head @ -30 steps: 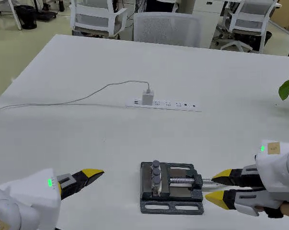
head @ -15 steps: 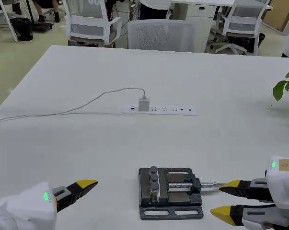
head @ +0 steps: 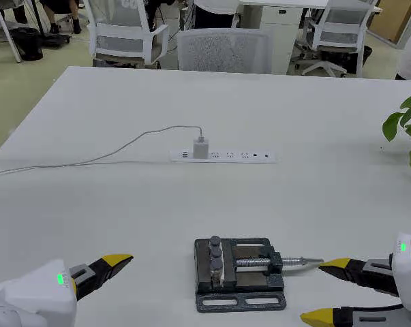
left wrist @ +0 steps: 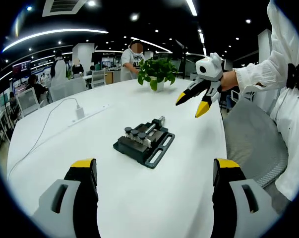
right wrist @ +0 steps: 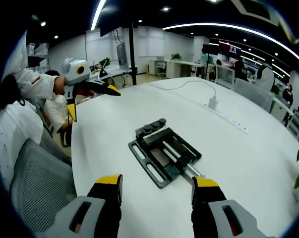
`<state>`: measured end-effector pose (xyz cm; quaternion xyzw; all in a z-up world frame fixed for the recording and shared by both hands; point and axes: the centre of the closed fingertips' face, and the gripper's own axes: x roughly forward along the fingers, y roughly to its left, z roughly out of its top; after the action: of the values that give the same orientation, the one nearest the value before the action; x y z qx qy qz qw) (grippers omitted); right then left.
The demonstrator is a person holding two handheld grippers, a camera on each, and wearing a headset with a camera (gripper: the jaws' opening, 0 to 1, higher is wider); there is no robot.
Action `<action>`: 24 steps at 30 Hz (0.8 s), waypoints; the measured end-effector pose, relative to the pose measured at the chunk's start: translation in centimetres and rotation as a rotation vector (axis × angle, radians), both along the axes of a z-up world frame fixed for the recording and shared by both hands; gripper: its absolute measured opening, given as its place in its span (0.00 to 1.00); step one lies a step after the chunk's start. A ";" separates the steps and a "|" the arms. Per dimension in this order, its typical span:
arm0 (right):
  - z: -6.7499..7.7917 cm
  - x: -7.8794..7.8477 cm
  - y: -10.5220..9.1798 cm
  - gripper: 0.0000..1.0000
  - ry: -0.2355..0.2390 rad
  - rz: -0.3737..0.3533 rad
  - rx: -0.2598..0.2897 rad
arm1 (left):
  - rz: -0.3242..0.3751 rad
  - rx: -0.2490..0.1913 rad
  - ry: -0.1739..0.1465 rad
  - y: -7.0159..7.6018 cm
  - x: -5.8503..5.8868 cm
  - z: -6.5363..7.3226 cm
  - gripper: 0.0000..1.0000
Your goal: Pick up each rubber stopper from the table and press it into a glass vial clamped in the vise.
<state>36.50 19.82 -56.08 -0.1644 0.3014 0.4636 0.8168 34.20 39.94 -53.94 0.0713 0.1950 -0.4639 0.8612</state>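
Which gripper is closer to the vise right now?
The right one. The right gripper sits just past the end of the vise's handle, jaws open. The left gripper is farther off, on the vise's other side, with a clear gap of table between them.

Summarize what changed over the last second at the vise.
The right gripper backed away from the screw handle of the vise, toward the person, and its jaws spread wider. The left gripper eased back slightly, open. Nothing was gripped or released. The vise, its three stoppered vials and the power strip stayed put; the overall shift is head-camera motion.
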 end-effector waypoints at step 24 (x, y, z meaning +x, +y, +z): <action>0.4 -0.4 0.2 0.71 -0.017 0.015 0.041 | -0.008 -0.003 0.001 -0.3 0.1 -0.5 0.99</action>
<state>36.15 20.06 -55.65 -0.1540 0.2837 0.4743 0.8190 34.27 39.62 -54.41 0.0705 0.1945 -0.4676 0.8594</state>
